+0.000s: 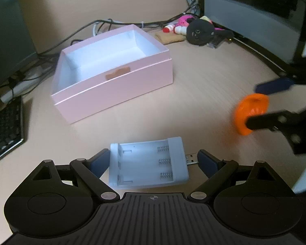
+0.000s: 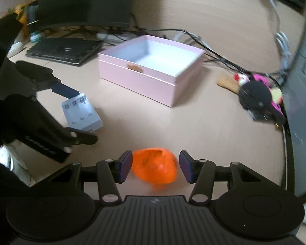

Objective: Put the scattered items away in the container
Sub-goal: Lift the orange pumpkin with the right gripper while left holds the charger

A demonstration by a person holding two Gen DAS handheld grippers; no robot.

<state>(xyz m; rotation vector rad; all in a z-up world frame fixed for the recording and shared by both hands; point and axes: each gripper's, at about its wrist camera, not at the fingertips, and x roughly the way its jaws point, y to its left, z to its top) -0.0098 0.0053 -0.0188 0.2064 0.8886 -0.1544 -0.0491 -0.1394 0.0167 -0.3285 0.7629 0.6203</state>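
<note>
Dim, soft indoor light; fisheye bending at edges; right view smeared with motion blur.

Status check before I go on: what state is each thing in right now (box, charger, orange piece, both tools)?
Left tool: open, not gripping.
Right tool: shut on orange piece.
Orange piece: held, blurred.
Battery charger: on desk, bays empty, between left tool's jaws, ungripped.
Pink box: open, nothing visible inside.
</note>
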